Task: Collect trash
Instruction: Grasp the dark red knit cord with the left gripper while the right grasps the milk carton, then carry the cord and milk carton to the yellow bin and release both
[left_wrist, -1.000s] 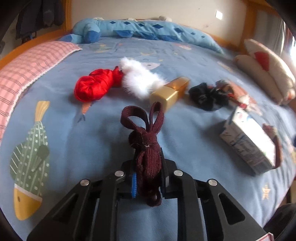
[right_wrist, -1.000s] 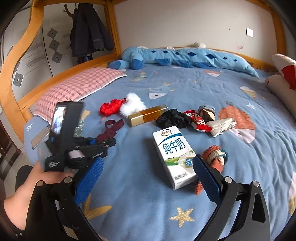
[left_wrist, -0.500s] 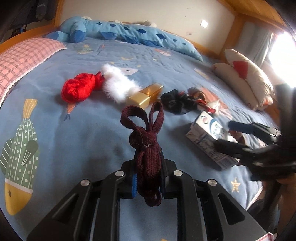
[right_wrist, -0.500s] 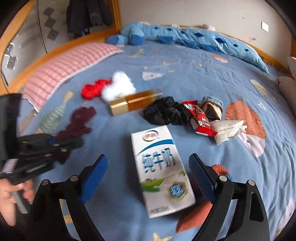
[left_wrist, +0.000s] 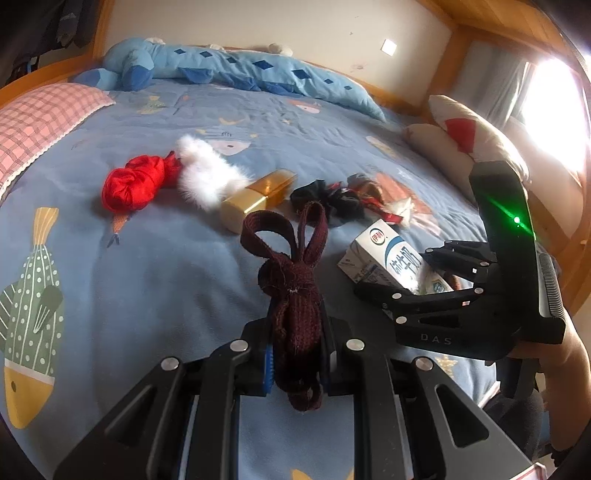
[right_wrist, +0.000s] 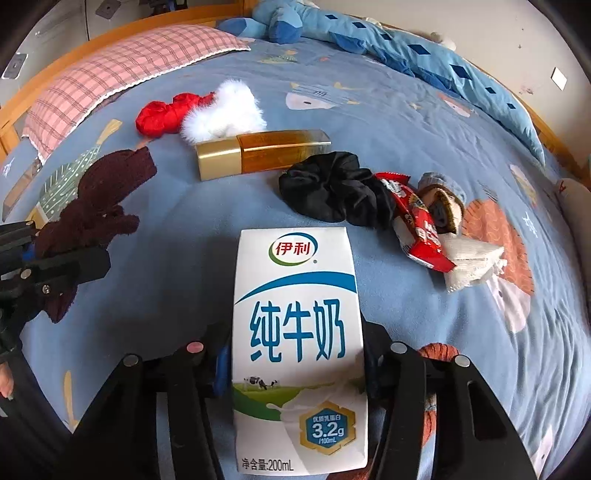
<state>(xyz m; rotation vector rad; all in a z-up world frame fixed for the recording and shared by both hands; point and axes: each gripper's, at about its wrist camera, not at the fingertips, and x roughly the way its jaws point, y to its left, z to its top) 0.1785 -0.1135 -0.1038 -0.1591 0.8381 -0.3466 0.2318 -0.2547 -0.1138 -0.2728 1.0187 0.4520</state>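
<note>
My left gripper is shut on a dark maroon knitted hair tie and holds it above the blue bedspread. My right gripper has closed on a white milk carton that lies on the bed, with its fingers against both sides. The carton and the right gripper also show in the left wrist view. A red snack wrapper and a crumpled white tissue lie beyond the carton to the right.
A gold bottle, black scrunchie, red scrunchie, white fluffy tie and an orange tie lie on the bedspread. A pink checked pillow lies far left.
My right gripper moved forward over the milk carton and closed its fingers on it. My left gripper kept hold of the maroon hair tie.
</note>
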